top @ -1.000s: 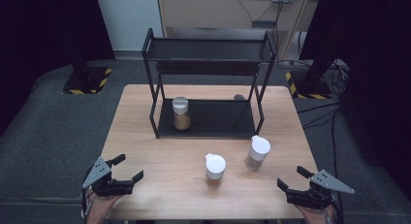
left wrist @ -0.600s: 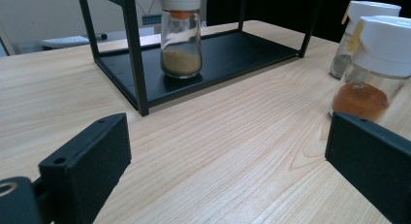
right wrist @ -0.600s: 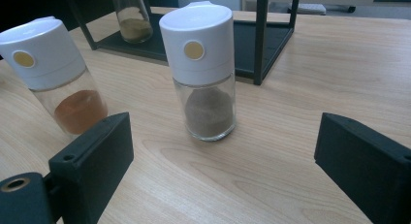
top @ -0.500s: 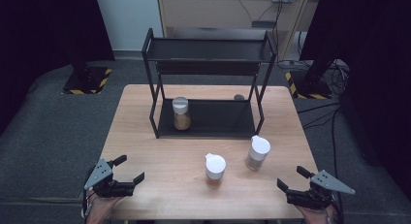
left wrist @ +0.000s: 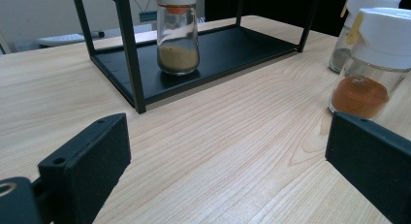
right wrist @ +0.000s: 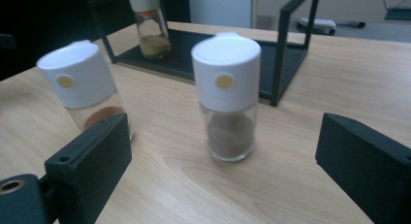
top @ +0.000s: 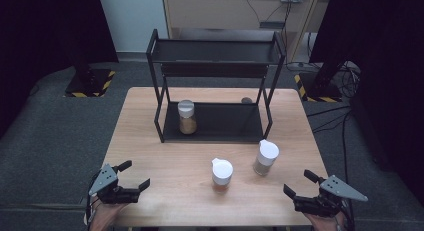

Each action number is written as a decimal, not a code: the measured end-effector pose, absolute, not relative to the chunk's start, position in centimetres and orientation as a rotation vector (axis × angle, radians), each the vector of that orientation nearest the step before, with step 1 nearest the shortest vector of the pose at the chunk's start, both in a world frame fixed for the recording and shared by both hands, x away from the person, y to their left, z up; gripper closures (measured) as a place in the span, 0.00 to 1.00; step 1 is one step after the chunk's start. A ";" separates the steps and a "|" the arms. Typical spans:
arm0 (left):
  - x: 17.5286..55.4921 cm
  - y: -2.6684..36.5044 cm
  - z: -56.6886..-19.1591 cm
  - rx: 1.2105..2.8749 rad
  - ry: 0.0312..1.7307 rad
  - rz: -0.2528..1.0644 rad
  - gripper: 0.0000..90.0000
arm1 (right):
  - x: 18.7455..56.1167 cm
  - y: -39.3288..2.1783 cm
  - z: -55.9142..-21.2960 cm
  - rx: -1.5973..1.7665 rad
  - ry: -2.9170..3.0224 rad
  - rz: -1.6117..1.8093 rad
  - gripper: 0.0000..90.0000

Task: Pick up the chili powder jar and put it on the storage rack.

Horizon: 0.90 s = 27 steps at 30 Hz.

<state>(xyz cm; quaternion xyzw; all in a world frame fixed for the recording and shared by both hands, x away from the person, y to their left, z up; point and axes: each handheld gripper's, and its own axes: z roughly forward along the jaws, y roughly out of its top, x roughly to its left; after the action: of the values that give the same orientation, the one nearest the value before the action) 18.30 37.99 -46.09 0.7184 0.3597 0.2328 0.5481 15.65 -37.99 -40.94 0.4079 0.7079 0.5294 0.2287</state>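
Note:
Three white-capped glass spice jars are on a wooden table (top: 150,141). One with tan powder (top: 187,117) (left wrist: 177,37) (right wrist: 148,23) stands on the bottom shelf of a black two-tier rack (top: 215,51). An orange-spice jar (top: 221,174) (left wrist: 371,64) (right wrist: 85,88) and a brown-spice jar (top: 265,157) (right wrist: 229,98) (left wrist: 351,25) stand on the table in front of the rack. My left gripper (top: 134,176) is open at the table's near-left corner. My right gripper (top: 299,183) is open at the near-right corner, with the brown-spice jar ahead of its jaws. Neither holds anything.
The rack's top shelf (top: 215,50) holds nothing, and the right part of its bottom shelf (top: 227,122) is bare. A small dark round object (top: 246,100) lies on the table behind the rack. Grey floor and cables surround the table.
The left gripper has drifted slightly toward the near edge of the table. The jars and the right gripper have not moved.

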 end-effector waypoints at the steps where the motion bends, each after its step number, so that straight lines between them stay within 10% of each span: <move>1: 18.3 38.0 -46.1 1.702 0.853 0.551 0.02 | 15.6 -37.9 -40.7 1.113 1.949 1.463 0.07; 27: 18.4 37.8 -46.0 1.721 0.853 0.546 0.01 | 18.9 -32.4 -36.3 0.889 2.118 1.524 0.07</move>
<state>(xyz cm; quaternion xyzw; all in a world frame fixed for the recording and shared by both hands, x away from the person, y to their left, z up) 18.43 37.85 -45.99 0.7244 0.3590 0.2300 0.5417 18.87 -32.39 -36.34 0.3167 0.7542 0.5425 0.1911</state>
